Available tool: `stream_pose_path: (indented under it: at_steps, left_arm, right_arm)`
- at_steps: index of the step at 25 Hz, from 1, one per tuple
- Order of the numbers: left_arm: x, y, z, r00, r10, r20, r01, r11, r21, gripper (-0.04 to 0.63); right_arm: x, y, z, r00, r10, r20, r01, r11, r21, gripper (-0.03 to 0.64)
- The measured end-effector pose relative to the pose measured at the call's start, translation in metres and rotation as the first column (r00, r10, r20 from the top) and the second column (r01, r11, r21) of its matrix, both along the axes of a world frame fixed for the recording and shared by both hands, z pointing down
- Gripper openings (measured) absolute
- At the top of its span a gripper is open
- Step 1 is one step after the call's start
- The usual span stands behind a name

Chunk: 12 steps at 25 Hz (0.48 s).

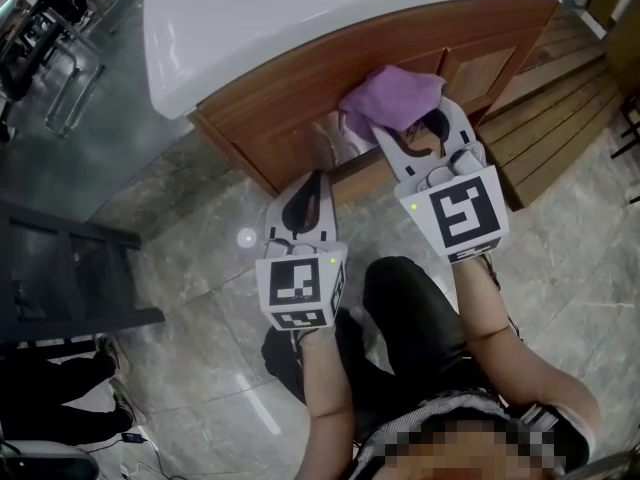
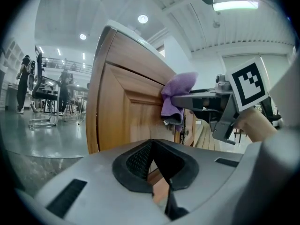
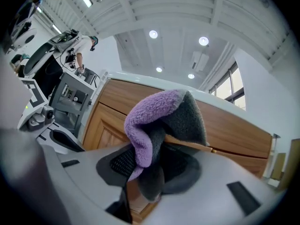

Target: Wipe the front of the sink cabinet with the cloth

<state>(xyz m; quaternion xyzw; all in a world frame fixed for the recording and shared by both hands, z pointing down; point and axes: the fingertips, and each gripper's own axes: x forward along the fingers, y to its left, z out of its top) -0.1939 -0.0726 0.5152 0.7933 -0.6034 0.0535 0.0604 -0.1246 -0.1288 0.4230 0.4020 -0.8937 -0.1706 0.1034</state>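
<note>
The right gripper has its jaws closed on a bunched fold of the purple-and-grey cloth. The cloth is pressed against the upper part of the wooden sink cabinet front, just under the white sink top, while the left gripper hangs lower, jaws together and holding nothing. Risk noted: only a narrow fold appears pinched and much of the cloth hangs loose, so drag on the wood during a stroke could pull it free or bunch it, letting a bare jaw scrape the panel.
</note>
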Motion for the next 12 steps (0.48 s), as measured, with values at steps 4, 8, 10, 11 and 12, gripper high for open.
stream_pose_path:
  at_steps: [4, 8, 10, 11, 12]
  left_arm:
    - [0.002, -0.001, 0.002, 1.0, 0.003, 0.003, -0.003, 1.0, -0.007, 0.0]
    - [0.004, -0.002, 0.004, 1.0, 0.007, 0.007, -0.006, 1.0, -0.013, 0.0]
    - [0.004, -0.002, 0.005, 1.0, 0.008, 0.008, -0.008, 1.0, -0.015, 0.0]
    - [0.004, -0.003, 0.005, 1.0, 0.009, 0.007, -0.009, 1.0, -0.016, 0.0]
    - [0.005, -0.003, 0.006, 1.0, 0.01, 0.008, -0.01, 1.0, -0.016, 0.0]
  right_arm:
    - [0.016, -0.009, 0.0, 0.999, 0.038, -0.016, -0.038, 0.999, 0.006, 0.179]
    - [0.026, -0.015, 0.0, 0.997, 0.063, -0.037, -0.063, 0.998, 0.014, 0.179]
    - [0.034, -0.02, 0.0, 0.995, 0.088, -0.041, -0.087, 0.996, 0.013, 0.179]
    - [0.04, -0.022, 0.001, 0.994, 0.104, -0.041, -0.104, 0.995, 0.01, 0.179]
    - [0.046, -0.026, 0.001, 0.992, 0.121, -0.041, -0.121, 0.993, 0.008, 0.179]
